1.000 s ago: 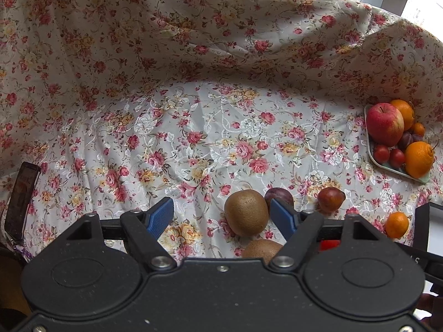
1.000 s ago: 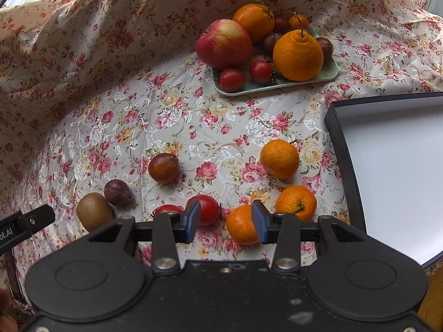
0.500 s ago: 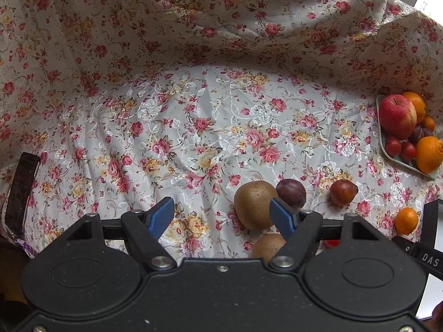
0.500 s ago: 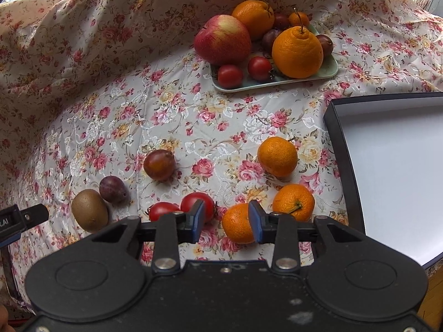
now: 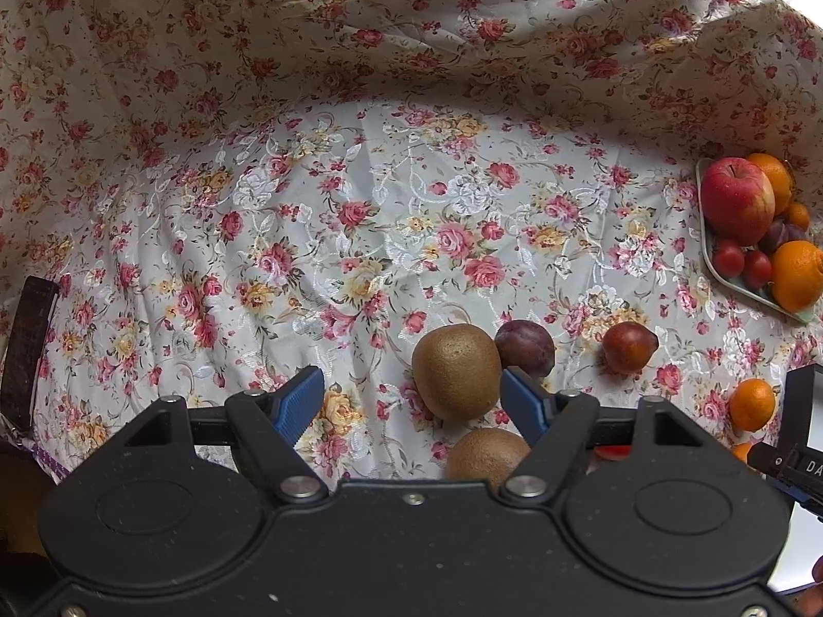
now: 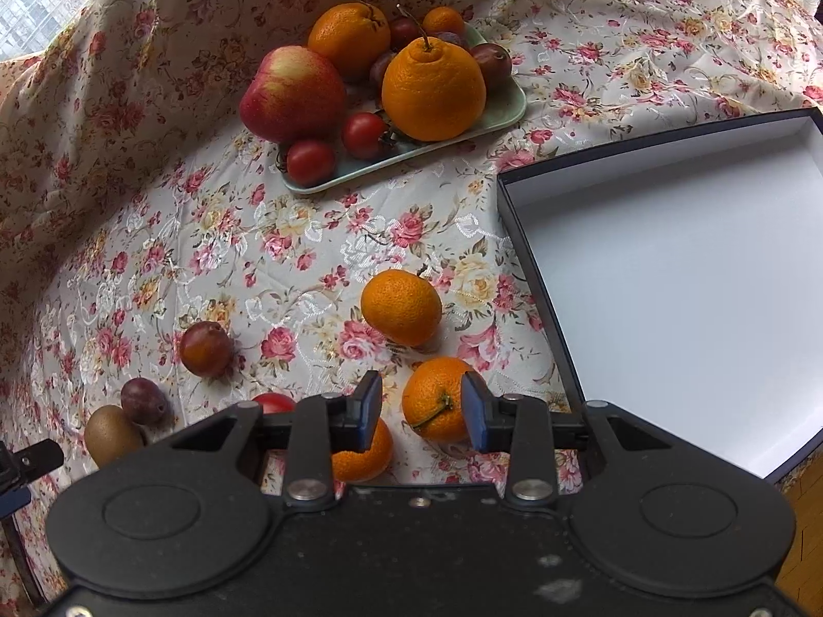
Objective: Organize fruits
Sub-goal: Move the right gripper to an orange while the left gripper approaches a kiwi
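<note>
My right gripper (image 6: 422,419) is open, its jaws on either side of a stemmed tangerine (image 6: 437,398) on the floral cloth, not closed on it. Another tangerine (image 6: 401,307) lies beyond it and a third (image 6: 360,455) sits under the left finger. My left gripper (image 5: 411,403) is open and empty, with a kiwi (image 5: 457,371) just inside its right finger and a second kiwi (image 5: 486,457) close below. A purple plum (image 5: 524,347) and a reddish plum (image 5: 628,347) lie beside them. A red tomato (image 6: 275,402) peeks out behind the right gripper.
A pale green plate (image 6: 506,110) at the back holds an apple (image 6: 293,92), two large oranges, tomatoes and plums. An open dark-rimmed white box (image 6: 668,283) lies at the right. The floral cloth rises as a wall behind. A dark strap (image 5: 25,349) lies at far left.
My right gripper has shifted right, from over the nearest tangerine to around the stemmed one, and its jaws have widened. My left gripper has drifted left and back; the kiwi now sits by its right finger.
</note>
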Demonstrator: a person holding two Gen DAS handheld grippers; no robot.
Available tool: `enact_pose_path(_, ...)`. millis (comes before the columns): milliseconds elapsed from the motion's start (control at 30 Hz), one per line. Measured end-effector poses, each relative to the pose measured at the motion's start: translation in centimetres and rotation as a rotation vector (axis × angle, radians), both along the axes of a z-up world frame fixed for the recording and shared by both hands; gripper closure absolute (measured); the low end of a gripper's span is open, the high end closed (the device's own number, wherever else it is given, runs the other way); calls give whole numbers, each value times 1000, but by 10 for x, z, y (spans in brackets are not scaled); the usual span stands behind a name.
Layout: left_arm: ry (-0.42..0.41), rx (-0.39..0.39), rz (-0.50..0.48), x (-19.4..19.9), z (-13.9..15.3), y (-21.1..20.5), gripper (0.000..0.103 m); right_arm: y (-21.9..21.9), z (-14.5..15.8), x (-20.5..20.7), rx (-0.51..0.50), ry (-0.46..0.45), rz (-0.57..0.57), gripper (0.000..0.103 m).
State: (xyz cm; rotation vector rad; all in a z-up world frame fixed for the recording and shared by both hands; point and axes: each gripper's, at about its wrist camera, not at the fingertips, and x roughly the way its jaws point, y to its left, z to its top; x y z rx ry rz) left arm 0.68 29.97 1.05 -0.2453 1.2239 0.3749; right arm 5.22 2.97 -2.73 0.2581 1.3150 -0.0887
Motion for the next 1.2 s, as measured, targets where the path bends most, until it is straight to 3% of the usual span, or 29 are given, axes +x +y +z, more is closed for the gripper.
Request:
enact_pose_path(700,22,-37,16,1,-9,9,27,15,-33,14,-112,56,8,61)
enact_pose_path(867,24,-39,11,0,-10,9,27,15,-42,14,-96,91,-9,59)
enact_pose_path(1200,33,-46,-27,0,-12,2,27,21,-43,6,-118,45,-53,55)
